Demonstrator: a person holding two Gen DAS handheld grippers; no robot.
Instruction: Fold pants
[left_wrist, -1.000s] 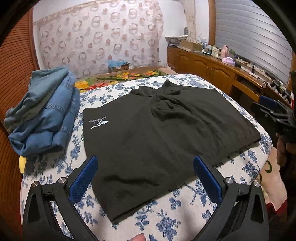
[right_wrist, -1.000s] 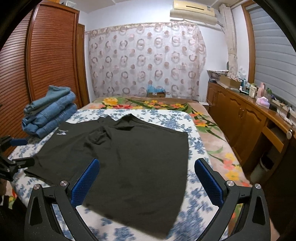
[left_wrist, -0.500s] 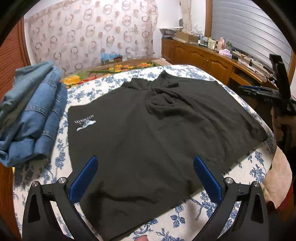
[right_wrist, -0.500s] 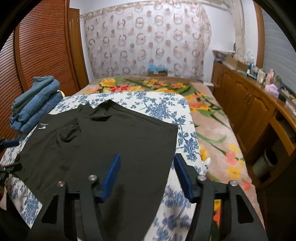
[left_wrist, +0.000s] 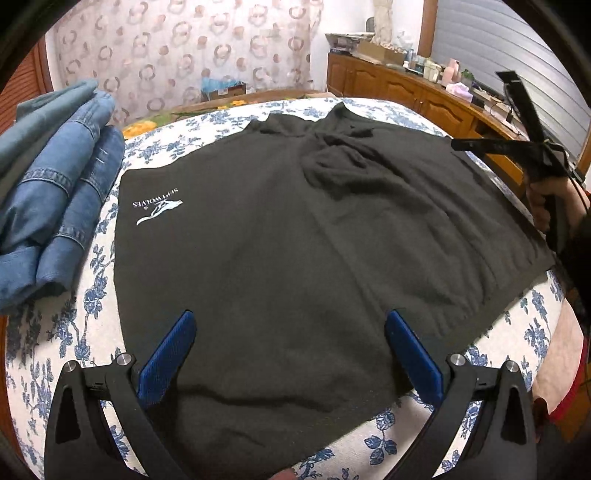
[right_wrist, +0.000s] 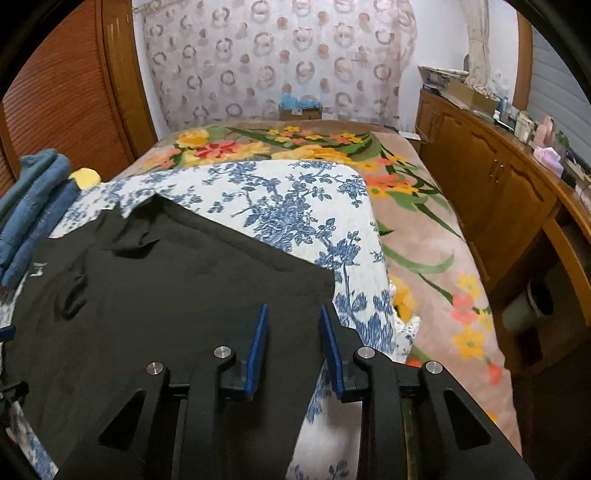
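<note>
Black pants (left_wrist: 295, 221) with a white logo (left_wrist: 159, 206) lie spread flat on the blue-flowered bed sheet (left_wrist: 177, 147). My left gripper (left_wrist: 289, 314) hovers open over their near hem, its blue pads wide apart and nothing pressed between them. My right gripper (right_wrist: 293, 307) hangs over the pants' (right_wrist: 166, 288) right-hand corner, its jaws closing. Black cloth shows in the narrow gap below the pads, which do not press on it. In the left wrist view the right gripper (left_wrist: 456, 144) sits above the pants' far right edge, held by a hand (left_wrist: 546, 199).
A stack of folded blue jeans (left_wrist: 55, 192) lies on the bed's left side, also in the right wrist view (right_wrist: 33, 195). A flowered carpet (right_wrist: 424, 240) and a long wooden cabinet (right_wrist: 498, 192) with clutter on top lie to the right. A curtain hangs behind.
The right gripper's jaws went from wide to narrow while it swung right toward the pants' corner. The left gripper sank closer to the near hem, still wide.
</note>
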